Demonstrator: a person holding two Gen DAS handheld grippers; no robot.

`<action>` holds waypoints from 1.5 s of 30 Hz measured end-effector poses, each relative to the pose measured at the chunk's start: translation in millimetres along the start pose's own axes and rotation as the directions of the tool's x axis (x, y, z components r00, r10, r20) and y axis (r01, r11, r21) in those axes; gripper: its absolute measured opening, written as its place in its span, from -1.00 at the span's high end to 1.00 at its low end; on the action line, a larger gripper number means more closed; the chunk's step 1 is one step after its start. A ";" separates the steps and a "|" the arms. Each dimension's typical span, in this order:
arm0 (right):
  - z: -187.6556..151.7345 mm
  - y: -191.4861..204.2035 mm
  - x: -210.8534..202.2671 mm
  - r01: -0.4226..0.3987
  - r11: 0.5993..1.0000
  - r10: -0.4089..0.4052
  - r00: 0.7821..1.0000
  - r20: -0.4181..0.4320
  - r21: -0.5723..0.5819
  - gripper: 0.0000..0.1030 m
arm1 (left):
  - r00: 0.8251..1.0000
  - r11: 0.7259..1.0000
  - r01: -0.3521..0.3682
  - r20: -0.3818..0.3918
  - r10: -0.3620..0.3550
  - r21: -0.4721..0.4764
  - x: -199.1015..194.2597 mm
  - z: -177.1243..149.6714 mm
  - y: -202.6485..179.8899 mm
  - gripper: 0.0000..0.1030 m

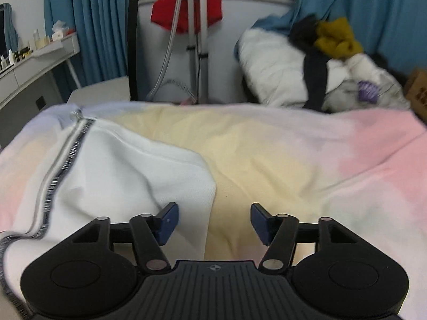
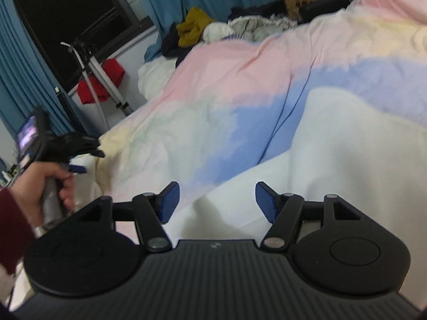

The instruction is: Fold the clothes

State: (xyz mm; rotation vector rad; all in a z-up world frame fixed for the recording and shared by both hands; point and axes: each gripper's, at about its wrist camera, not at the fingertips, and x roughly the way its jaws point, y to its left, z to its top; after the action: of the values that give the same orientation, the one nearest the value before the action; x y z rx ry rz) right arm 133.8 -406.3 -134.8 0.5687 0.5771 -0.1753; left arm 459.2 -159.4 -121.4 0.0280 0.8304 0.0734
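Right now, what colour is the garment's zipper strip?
Grey with dark teeth, on the white garment; the zipper strip shows best in the left wrist view.

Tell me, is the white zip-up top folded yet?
Not yet. The white garment lies rumpled on the bedspread, zipper side flopped open.

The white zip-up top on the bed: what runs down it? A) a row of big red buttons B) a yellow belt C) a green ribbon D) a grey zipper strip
D: in the left wrist view a grey zipper strip runs down the white zip-up top, which lies on the pastel pink, yellow and blue bedcover.
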 end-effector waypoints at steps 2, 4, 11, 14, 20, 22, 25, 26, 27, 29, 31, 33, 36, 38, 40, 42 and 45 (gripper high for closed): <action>-0.6 -0.5 7.0 -0.001 1.000 0.001 1.000 -0.007 0.005 -0.29 | 0.999 0.999 -0.037 -0.004 0.037 0.022 7.7 -1.7 -0.8 -0.11; -0.6 -1.4 13.0 0.006 1.000 -0.006 1.000 -0.008 0.008 -0.29 | 0.997 0.997 -0.071 0.012 0.071 0.031 9.7 -2.1 -4.0 0.43; 2.7 -6.3 11.9 0.011 0.999 -0.012 1.000 0.018 0.037 -0.29 | 0.990 0.991 -0.079 0.125 0.065 0.110 -40.8 6.8 -18.2 0.95; 5.2 -7.8 7.8 0.003 0.999 -0.005 0.999 0.034 0.049 -0.29 | 0.979 0.986 -0.008 0.201 -0.026 0.167 -89.5 19.1 -34.0 0.96; 12.4 -16.1 -10.0 -0.060 0.994 0.053 0.995 0.078 0.087 -0.29 | 0.912 0.924 0.212 0.275 -0.304 0.319 -191.1 33.1 -79.6 0.96; 15.5 -19.2 -16.4 -0.085 0.991 0.074 0.992 0.105 0.103 -0.29 | 0.876 0.874 0.282 0.265 -0.403 0.396 -214.4 25.7 -99.1 0.96; 19.1 -24.4 -22.9 -0.119 0.985 0.100 0.984 0.146 0.128 -0.29 | 0.827 0.790 0.371 0.213 -0.521 0.488 -231.5 9.3 -127.7 0.93; 20.2 -26.2 -21.9 -0.127 0.983 0.106 0.983 0.147 0.135 -0.29 | 0.810 0.762 0.398 0.195 -0.554 0.511 -231.2 -2.3 -136.5 0.91; 21.2 -28.0 -20.7 -0.134 0.981 0.113 0.983 0.146 0.142 -0.29 | 0.796 0.744 0.418 0.185 -0.576 0.521 -229.3 -13.2 -142.4 0.87; 22.4 -33.7 -14.4 -0.154 0.974 0.134 0.983 0.122 0.168 -0.29 | 0.781 0.726 0.453 0.162 -0.603 0.518 -222.4 -32.3 -149.1 0.66; 22.1 -38.7 -9.2 -0.173 0.965 0.157 0.983 0.099 0.195 -0.29 | 0.780 0.726 0.491 0.128 -0.612 0.482 -213.9 -50.2 -146.2 0.52; 21.2 -42.7 -4.5 -0.190 0.957 0.177 0.981 0.077 0.219 -0.29 | 0.777 0.735 0.524 0.112 -0.619 0.431 -208.2 -66.2 -130.8 0.52; 20.1 -44.5 -0.6 -0.221 0.944 0.211 0.975 0.066 0.243 -0.29 | 0.775 0.767 0.566 0.122 -0.620 0.303 -211.4 -92.2 -81.0 0.41; 19.5 -47.8 5.9 -0.266 0.920 0.264 0.963 0.049 0.288 -0.29 | 0.786 0.794 0.570 0.142 -0.602 0.210 -214.1 -113.4 -31.2 0.31; 18.6 -52.0 15.5 -0.297 0.891 0.307 0.951 0.026 0.342 -0.28 | 0.809 0.827 0.548 0.169 -0.563 0.126 -220.9 -144.0 18.5 0.22; 19.3 -55.0 26.4 -0.324 0.861 0.348 0.937 0.010 0.392 -0.29 | 0.844 0.864 0.500 0.193 -0.500 0.052 -228.4 -175.6 66.5 0.19; 27.4 -57.1 43.1 -0.372 0.814 0.415 0.910 0.001 0.446 -0.28 | 0.890 0.906 0.419 0.228 -0.396 -0.061 -241.6 -224.0 128.0 0.13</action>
State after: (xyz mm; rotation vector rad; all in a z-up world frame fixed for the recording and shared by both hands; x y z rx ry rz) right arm 164.5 -469.1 -166.2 1.1307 0.5012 0.1255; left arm 124.4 -51.0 -87.7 -0.2393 0.6037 -0.2795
